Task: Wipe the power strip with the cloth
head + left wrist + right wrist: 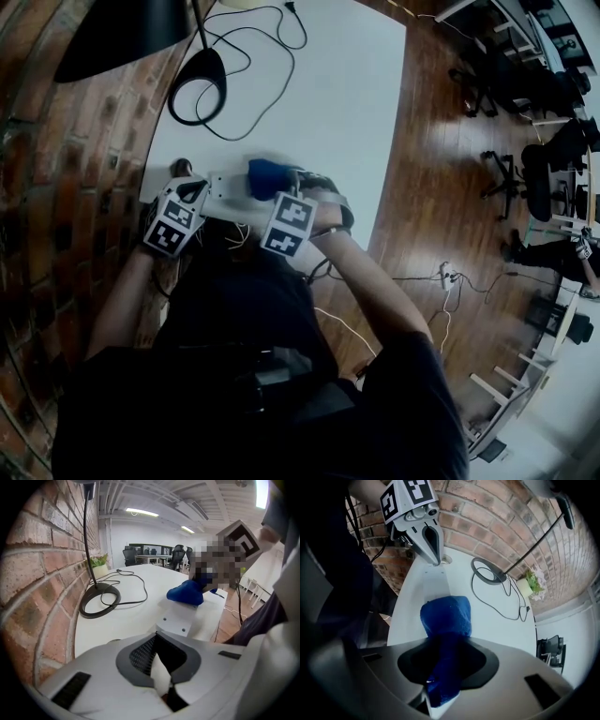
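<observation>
The power strip [225,186], likely light, stiff and slick, lies on the bench [356,84] beside the brick wall [56,141], best pinned at its wall end where the clenched left claw [432,560] rests, while the right claw [433,686] grips the soft cloth [446,616].

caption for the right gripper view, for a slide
Blue cloth in the right claw pressed on the strip; left claw holds its far end.

The white table [356,94] carries a power strip [180,618], lamp base [97,615] and cable [123,603].
</observation>
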The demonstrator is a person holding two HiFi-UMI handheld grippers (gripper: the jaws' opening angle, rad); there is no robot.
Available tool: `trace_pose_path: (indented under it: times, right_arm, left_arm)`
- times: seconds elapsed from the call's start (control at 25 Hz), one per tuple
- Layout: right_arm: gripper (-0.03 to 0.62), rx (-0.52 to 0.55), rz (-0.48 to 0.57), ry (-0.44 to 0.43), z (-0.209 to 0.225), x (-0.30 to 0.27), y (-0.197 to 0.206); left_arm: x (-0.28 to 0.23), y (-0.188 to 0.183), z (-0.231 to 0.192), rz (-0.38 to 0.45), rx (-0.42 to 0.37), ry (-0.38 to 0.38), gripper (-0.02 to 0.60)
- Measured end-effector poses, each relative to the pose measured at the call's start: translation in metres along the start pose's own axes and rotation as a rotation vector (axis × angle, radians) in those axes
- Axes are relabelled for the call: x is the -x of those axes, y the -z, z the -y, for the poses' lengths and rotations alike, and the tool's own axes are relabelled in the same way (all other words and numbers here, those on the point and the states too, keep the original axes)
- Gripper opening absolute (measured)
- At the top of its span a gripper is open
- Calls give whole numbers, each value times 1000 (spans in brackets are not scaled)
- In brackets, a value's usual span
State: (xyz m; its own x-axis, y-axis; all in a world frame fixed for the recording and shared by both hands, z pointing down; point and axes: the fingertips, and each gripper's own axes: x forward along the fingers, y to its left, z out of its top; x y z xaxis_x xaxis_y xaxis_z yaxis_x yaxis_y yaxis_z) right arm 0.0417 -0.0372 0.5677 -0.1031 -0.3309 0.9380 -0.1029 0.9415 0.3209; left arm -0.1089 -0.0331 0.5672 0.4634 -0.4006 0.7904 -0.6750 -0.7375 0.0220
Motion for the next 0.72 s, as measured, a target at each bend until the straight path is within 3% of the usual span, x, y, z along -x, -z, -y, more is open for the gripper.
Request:
trace_pose_path:
  times: [0.12,0.36,0.72]
  right_arm:
    - [103,28,8,9,-1,0,-5]
    - [103,152,-70,15,-2,-2,-16]
    - [103,203,-102,24,-1,-4,-36]
  left_arm:
    - [-1,2,0,-12,-32,12,5]
    - [0,0,3,-9,-42,30,5]
    - [0,2,1,-9,-54,50,6]
